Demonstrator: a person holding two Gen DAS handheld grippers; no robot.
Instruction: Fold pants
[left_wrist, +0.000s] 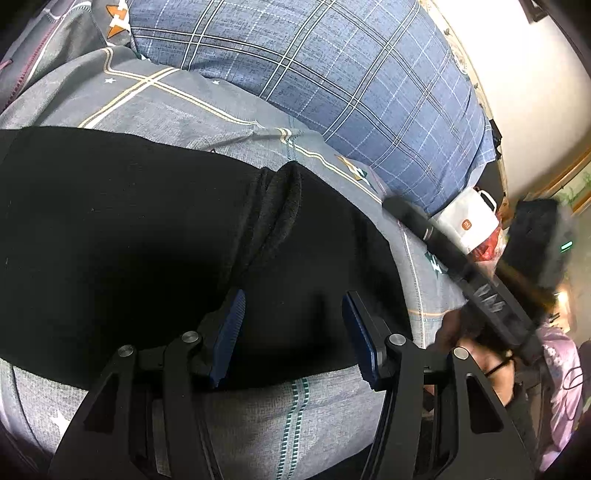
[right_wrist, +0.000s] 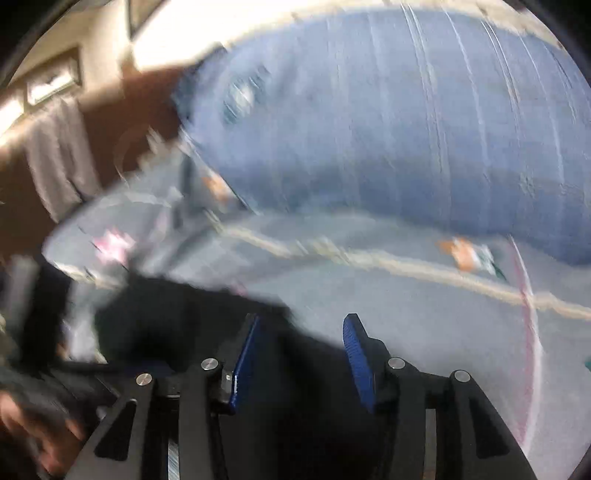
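The black pants (left_wrist: 129, 229) lie flat on the grey bedsheet (left_wrist: 184, 107), with a raised fold ridge (left_wrist: 280, 192) running across their middle. My left gripper (left_wrist: 294, 295) hovers over their near edge, open, its blue pads apart and nothing pressed between them. In the left wrist view the right tool comes in blurred from the right; its dark finger (left_wrist: 406, 212) reaches over the sheet beyond the pants' right edge. The right wrist view is smeared by motion. My right gripper (right_wrist: 303, 319) is open, with the pants (right_wrist: 177, 332) below it and to its left.
A blue plaid quilt (left_wrist: 351, 92) is bunched along the far side of the bed, seen too as the quilt (right_wrist: 406, 129). A white bag (left_wrist: 469, 225) stands off the bed's right edge. A person's purple sleeve (left_wrist: 561, 369) shows at the right. Brown furniture (right_wrist: 147, 96) stands behind.
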